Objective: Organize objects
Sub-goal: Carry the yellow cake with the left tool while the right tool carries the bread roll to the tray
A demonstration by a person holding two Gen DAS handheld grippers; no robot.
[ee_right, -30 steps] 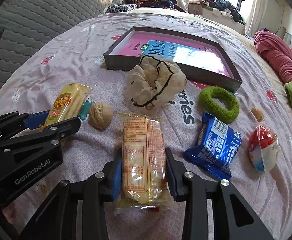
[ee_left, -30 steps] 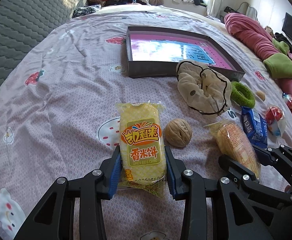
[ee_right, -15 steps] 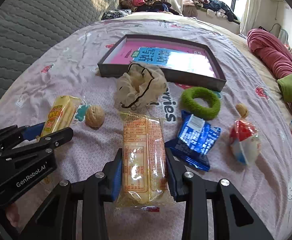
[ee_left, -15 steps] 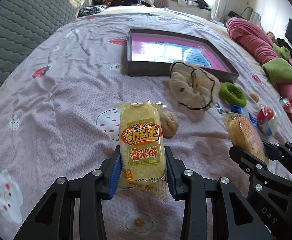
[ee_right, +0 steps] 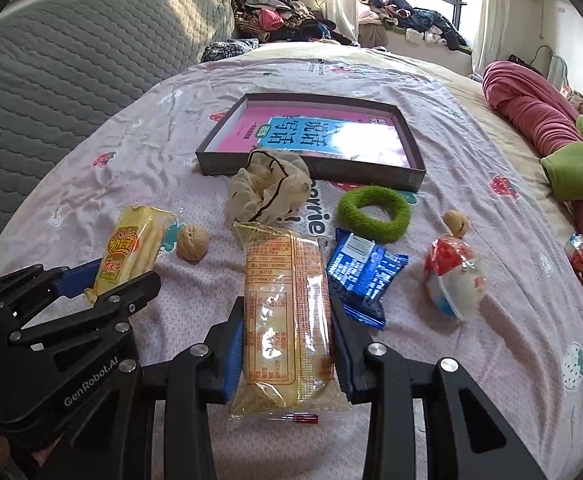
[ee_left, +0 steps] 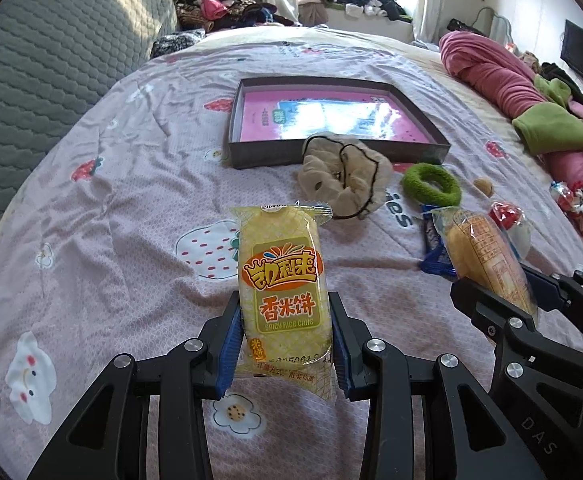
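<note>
My left gripper (ee_left: 285, 344) is shut on a yellow rice cake packet (ee_left: 281, 280), lifted above the bedsheet; the same packet (ee_right: 131, 248) shows at the left of the right wrist view. My right gripper (ee_right: 287, 350) is shut on a second rice cake packet (ee_right: 287, 316), held back side up and also raised; in the left wrist view this packet (ee_left: 487, 256) is at the right. Ahead lies a shallow dark box (ee_left: 331, 120) (ee_right: 311, 136) with a pink and blue book in it.
On the strawberry-print sheet lie a beige scrunchie (ee_right: 267, 188), a green hair ring (ee_right: 373, 214), two walnuts (ee_right: 191, 242) (ee_right: 456, 222), a blue snack pack (ee_right: 361, 276) and a red-and-white wrapped snack (ee_right: 453, 280). A pink quilt (ee_right: 531, 112) lies right, a grey headboard (ee_right: 71, 72) left.
Both grippers rose and drew back from the sheet with their packets still held. In the left view the walnut slid behind the yellow packet and more of the bed came into sight.
</note>
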